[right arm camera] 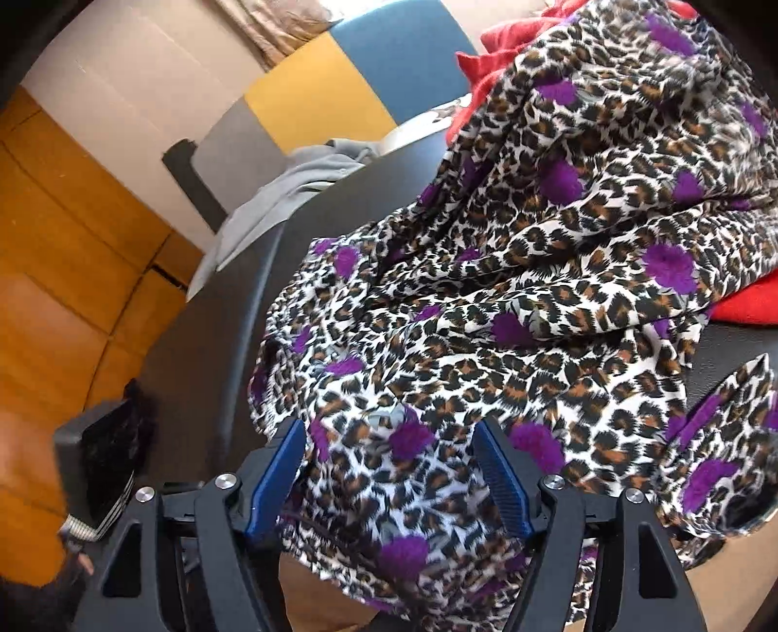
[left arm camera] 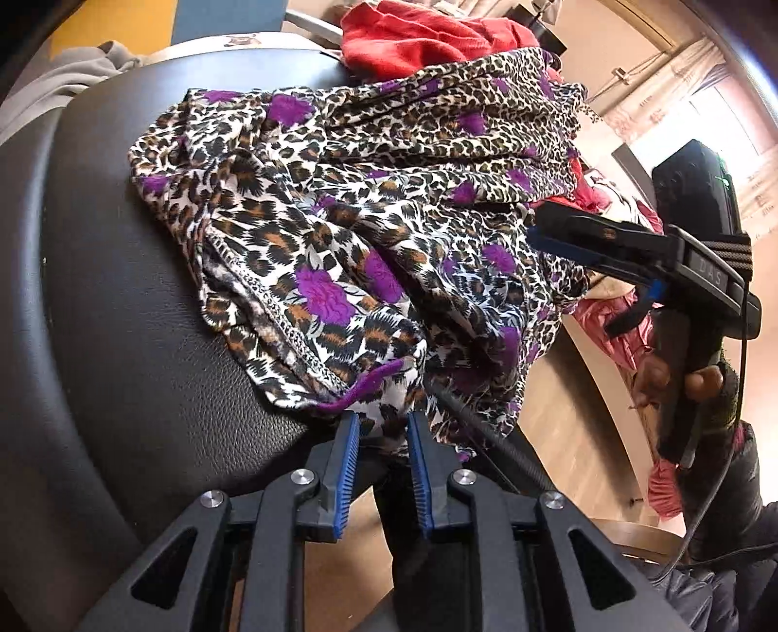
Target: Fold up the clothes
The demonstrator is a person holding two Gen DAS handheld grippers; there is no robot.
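Patterned garment point(left arm camera: 340, 219) on table point(left arm camera: 121, 340), overhanging near edge; second garment point(left arm camera: 413, 39) behind.

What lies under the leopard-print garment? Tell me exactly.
The leopard-print garment lies crumpled on a black leather surface. At its far edge it overlaps red clothing. Whatever sits beneath its middle folds is covered.

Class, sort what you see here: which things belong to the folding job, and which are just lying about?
Belongs to the job:
leopard-print garment
left tool, at its hem
right tool, open around its cloth
black table

Lying about:
red garment
grey garment
pink cloth
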